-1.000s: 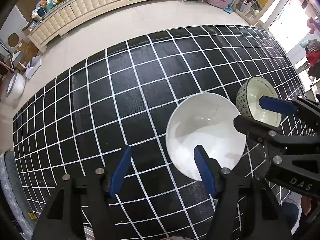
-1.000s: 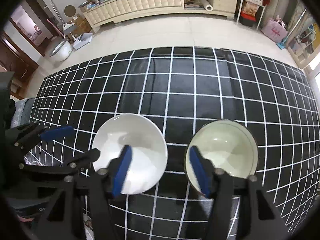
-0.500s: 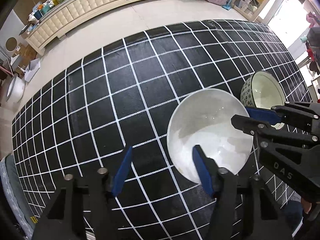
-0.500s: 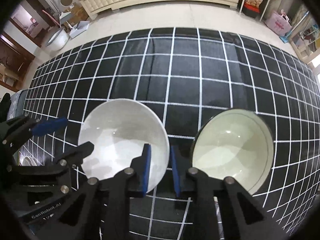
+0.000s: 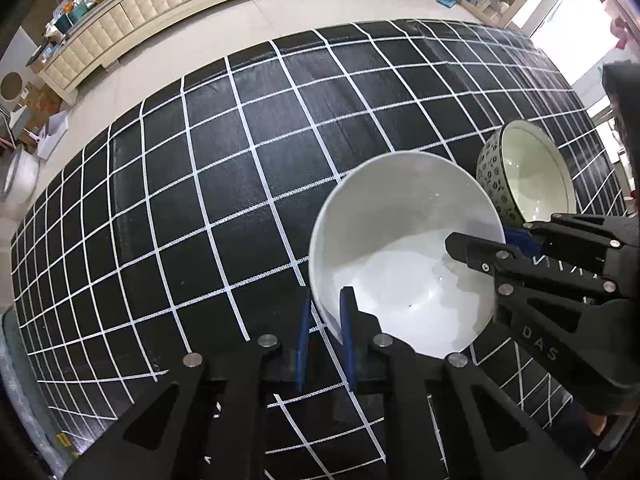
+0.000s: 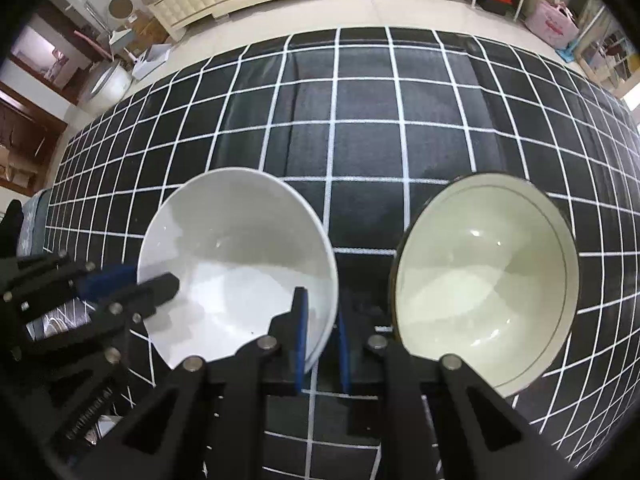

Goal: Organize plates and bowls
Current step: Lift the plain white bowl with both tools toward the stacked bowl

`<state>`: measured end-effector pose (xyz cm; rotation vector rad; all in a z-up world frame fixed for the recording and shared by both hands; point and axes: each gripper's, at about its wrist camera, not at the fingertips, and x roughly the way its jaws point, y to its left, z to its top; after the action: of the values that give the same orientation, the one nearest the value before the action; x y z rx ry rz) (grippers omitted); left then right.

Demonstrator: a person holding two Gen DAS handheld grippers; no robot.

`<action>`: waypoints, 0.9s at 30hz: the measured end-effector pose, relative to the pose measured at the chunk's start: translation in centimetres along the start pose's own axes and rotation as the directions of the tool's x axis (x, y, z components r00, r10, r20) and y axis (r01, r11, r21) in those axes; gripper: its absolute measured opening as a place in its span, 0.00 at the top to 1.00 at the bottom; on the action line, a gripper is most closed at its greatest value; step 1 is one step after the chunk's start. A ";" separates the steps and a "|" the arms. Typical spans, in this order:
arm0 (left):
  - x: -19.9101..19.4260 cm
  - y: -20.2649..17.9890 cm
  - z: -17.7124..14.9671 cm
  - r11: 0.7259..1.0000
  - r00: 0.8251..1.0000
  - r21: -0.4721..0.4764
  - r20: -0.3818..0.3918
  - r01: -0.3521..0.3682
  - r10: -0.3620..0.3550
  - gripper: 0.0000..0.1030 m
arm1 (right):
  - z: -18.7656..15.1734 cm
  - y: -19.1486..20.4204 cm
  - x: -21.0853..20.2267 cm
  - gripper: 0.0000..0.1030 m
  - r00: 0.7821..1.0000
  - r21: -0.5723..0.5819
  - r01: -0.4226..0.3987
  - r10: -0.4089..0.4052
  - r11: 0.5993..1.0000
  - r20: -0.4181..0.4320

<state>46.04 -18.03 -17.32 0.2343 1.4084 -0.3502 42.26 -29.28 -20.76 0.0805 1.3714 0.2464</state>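
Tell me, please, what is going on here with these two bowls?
A person is tidying bowls on a black grid-patterned cloth with two handheld claws. Both claws are pinched on the rim of the plain white bowl: the left claw on one side, the right claw on the opposite side. The patterned bowl with the cream inside stands just beside it, untouched. The white bowl may go into it next, though that is a guess.

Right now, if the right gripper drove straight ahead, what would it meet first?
The right gripper has its jaws astride the white bowl rim, so it would push that bowl first. Beyond, the line seems to cross bare checked cloth, just left of the patterned bowl; depth is unclear.
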 end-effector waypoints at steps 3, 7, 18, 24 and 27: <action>0.2 -0.3 0.0 1.000 1.000 0.010 0.003 -0.014 0.014 0.87 | -0.2 -0.1 -0.1 0.84 1.000 0.011 -0.002 0.002 1.000 0.000; 0.3 -0.3 0.1 1.000 1.000 0.016 0.000 -0.015 0.015 0.88 | -0.5 -0.2 -0.3 0.85 1.000 0.024 0.008 -0.008 1.000 -0.003; -1.6 -0.9 -0.9 1.000 1.000 0.010 0.015 -0.016 0.016 0.89 | -3.1 0.5 -4.7 0.87 0.998 0.041 -0.011 0.008 0.999 0.063; -5.5 -0.9 -3.6 1.000 0.998 0.015 0.066 -0.023 0.022 0.89 | -5.9 2.4 -8.0 0.87 0.996 0.027 -0.017 0.015 0.999 0.088; -7.4 -1.0 -5.5 0.999 0.996 0.015 0.082 -0.030 0.029 0.89 | -7.6 3.9 -9.3 0.87 0.996 0.016 -0.027 0.026 0.999 0.091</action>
<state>39.75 -16.23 -10.82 0.2512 1.3210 -0.3436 32.70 -28.24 -12.56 0.1228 1.2828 0.2506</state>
